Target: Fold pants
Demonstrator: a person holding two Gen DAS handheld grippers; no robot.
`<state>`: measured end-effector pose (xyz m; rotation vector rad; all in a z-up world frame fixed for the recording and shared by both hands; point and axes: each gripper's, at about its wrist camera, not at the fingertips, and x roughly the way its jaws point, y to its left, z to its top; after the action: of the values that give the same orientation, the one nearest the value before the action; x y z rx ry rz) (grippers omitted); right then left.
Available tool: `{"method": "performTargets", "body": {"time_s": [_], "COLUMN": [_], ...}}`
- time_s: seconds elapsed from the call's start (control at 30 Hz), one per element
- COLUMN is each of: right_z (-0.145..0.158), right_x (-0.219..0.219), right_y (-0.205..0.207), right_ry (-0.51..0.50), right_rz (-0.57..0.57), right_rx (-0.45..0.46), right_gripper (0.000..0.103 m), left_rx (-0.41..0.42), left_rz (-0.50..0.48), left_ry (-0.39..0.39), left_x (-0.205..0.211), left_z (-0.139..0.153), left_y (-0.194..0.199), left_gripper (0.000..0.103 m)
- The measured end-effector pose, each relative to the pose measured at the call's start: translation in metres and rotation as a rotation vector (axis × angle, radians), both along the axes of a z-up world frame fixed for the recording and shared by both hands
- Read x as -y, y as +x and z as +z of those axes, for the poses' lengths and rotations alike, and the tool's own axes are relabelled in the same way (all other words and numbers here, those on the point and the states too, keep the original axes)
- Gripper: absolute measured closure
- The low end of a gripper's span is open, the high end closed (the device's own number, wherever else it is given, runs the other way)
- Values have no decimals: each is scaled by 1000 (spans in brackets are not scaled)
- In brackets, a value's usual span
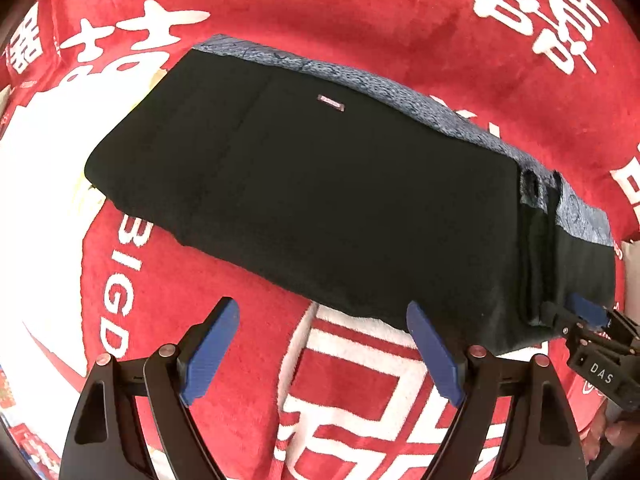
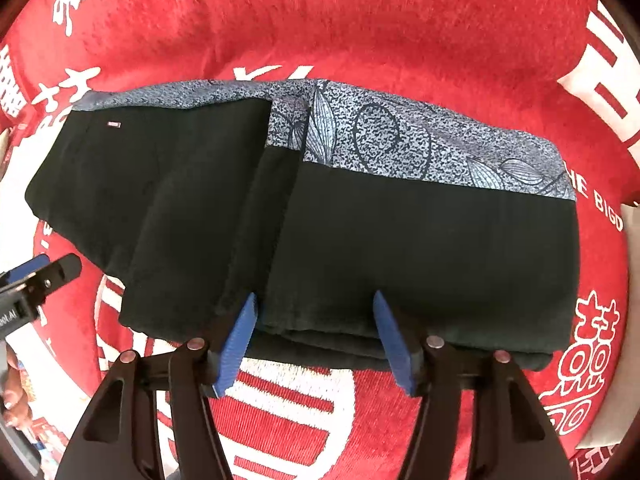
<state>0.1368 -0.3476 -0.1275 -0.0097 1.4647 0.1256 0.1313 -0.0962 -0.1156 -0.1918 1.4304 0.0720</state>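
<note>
Black pants [image 1: 320,200] with a blue patterned side band [image 1: 400,92] lie folded in layers on a red blanket; they also show in the right wrist view [image 2: 360,248]. My left gripper [image 1: 324,320] is open and empty, just in front of the pants' near edge. My right gripper [image 2: 314,312] is open, its blue fingertips [image 2: 386,320] at the near edge of the stacked layers, astride the edge without closing on it. The right gripper also shows at the right of the left wrist view [image 1: 588,316].
A red plush blanket [image 1: 360,8] with white characters and lettering covers the whole surface under the pants; it also shows in the right wrist view [image 2: 360,20]. A pale object [image 2: 632,232] sits at the right edge. A hand [image 2: 16,400] shows at lower left.
</note>
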Motion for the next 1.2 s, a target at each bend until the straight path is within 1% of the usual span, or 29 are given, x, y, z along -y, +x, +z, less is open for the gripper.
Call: {"method": "performTargets", "body": {"time_s": [0.3, 0.43, 0.67, 0.73, 0.87, 0.9, 1.0, 1.1, 1.2], "right_z": [-2, -2, -3, -3, -4, -4, -4, -5, -5], "right_x": [-4, -5, -6, -6, -6, -6, -6, -6, -6], "right_y": [1, 1, 2, 2, 3, 3, 3, 3, 1], "right_ry": [-28, -34, -38, -39, -40, -40, -41, -42, -43], "right_rz": [1, 5, 6, 7, 7, 7, 7, 6, 4], "right_rx": [9, 11, 9, 7, 8, 8, 9, 15, 21], "right_gripper": [37, 36, 35, 35, 35, 35, 35, 35, 35], "left_rx": [-13, -5, 85, 117, 153, 163, 176, 186, 222], "left_rz": [43, 88, 197, 248, 353, 378, 407, 409, 395], "left_ry": [-32, -72, -214, -260, -344, -382, -454, -484, -511], "left_x": [-20, -35, -81, -100, -131, -139, -148, -147, -148], "left_z": [-12, -15, -10, -10, -15, -20, -32, -44, -44], "left_y": [3, 4, 1, 1, -3, -3, 2, 7, 11], "left_gripper": [16, 16, 16, 16, 16, 16, 16, 16, 16]}}
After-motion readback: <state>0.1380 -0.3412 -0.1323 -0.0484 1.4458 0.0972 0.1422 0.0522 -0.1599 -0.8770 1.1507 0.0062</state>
